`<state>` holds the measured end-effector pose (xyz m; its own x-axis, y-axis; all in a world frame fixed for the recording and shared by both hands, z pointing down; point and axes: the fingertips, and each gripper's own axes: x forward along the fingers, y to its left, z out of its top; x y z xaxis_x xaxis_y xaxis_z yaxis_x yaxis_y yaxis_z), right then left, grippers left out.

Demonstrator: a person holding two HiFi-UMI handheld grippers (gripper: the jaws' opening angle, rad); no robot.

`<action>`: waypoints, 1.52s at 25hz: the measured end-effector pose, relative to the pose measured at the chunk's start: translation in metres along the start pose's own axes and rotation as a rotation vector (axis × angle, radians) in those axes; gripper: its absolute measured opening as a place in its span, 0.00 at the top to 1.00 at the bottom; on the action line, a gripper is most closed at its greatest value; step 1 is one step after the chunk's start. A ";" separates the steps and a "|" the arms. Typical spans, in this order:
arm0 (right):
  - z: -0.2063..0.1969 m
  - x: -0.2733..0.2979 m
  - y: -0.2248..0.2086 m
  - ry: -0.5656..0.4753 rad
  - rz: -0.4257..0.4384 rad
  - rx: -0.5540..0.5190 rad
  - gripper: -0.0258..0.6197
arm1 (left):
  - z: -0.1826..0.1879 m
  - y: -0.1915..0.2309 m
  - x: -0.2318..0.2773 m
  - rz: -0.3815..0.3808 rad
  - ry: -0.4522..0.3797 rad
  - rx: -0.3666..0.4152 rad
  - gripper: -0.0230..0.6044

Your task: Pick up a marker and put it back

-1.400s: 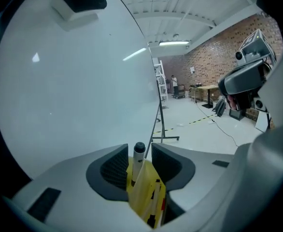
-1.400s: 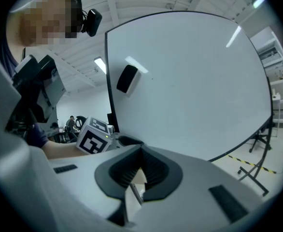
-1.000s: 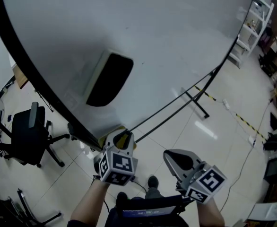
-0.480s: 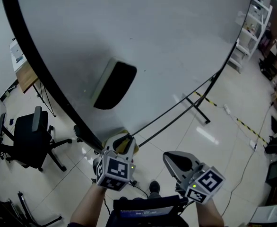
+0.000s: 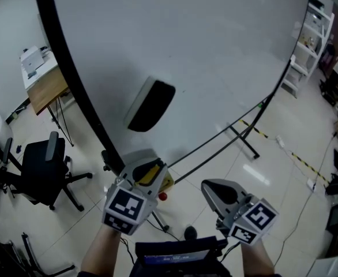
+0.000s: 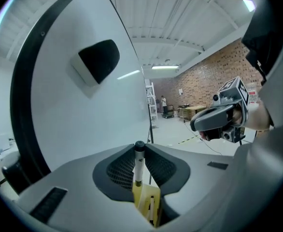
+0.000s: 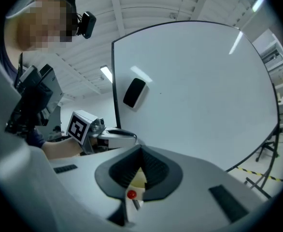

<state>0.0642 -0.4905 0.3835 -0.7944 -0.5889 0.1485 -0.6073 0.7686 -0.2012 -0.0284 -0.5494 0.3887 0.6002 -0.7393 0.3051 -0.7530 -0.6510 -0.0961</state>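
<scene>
Left gripper point(image 6: 139, 148) pinches a marker point(image 6: 138, 170) between its jaws. The marker's black cap is level with the jaw tips and its white barrel runs back between the pads. The barrel's lower end is lost against a yellow holder point(image 6: 147, 203) seen through the gap, and I cannot tell whether the two touch. In the head view the marker cannot be made out at all.

Right gripper point(image 7: 141, 148) has its jaws pressed together with nothing between them. Below them shows a red knob point(image 7: 131, 194), too small to identify.

The whiteboard point(image 5: 215, 51) is cut off at the top of the head view, and an eraser point(image 5: 151, 104) sits on its face.

Compared with a second ago, the left gripper sits lower and farther from the board's black edge. The red knob has come into sight beside it, and the eraser lies farther right in the frame. A desk point(image 5: 45, 85) now shows at the left, above the office chair point(image 5: 42, 166). The right gripper is about where it was.
</scene>
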 end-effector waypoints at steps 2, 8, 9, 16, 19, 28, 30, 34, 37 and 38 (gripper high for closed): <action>0.007 -0.001 0.004 -0.012 0.007 -0.016 0.94 | 0.016 -0.001 -0.010 -0.006 -0.031 0.015 0.86; 0.027 -0.002 0.015 -0.053 0.031 -0.051 0.94 | 0.055 -0.006 -0.041 -0.015 -0.102 0.064 0.86; 0.030 -0.002 0.016 -0.056 0.036 -0.053 0.94 | 0.059 -0.006 -0.045 -0.012 -0.109 0.065 0.86; 0.030 0.007 0.036 -0.044 0.060 -0.080 0.94 | 0.051 0.002 -0.066 0.015 -0.111 0.053 0.86; 0.032 0.008 0.048 -0.038 0.059 -0.095 0.94 | 0.049 0.004 -0.078 0.019 -0.120 0.047 0.86; 0.025 0.013 0.118 -0.019 0.024 -0.155 0.94 | 0.028 0.006 -0.145 -0.022 -0.150 0.048 0.86; 0.022 0.014 0.131 -0.007 0.010 -0.168 0.94 | 0.019 0.004 -0.158 -0.036 -0.149 0.034 0.86; 0.019 0.000 0.147 0.013 -0.016 -0.192 0.94 | 0.010 -0.012 -0.172 -0.070 -0.144 0.017 0.86; 0.020 -0.011 0.160 0.016 -0.010 -0.206 0.94 | 0.011 -0.024 -0.180 -0.080 -0.146 0.021 0.86; 0.019 -0.016 0.164 0.015 -0.007 -0.209 0.94 | 0.012 -0.029 -0.183 -0.082 -0.146 0.023 0.86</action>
<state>-0.0224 -0.3604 0.3295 -0.7895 -0.5915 0.1637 -0.5989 0.8008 0.0051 -0.1129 -0.3971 0.3245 0.6933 -0.6997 0.1725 -0.6945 -0.7126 -0.0991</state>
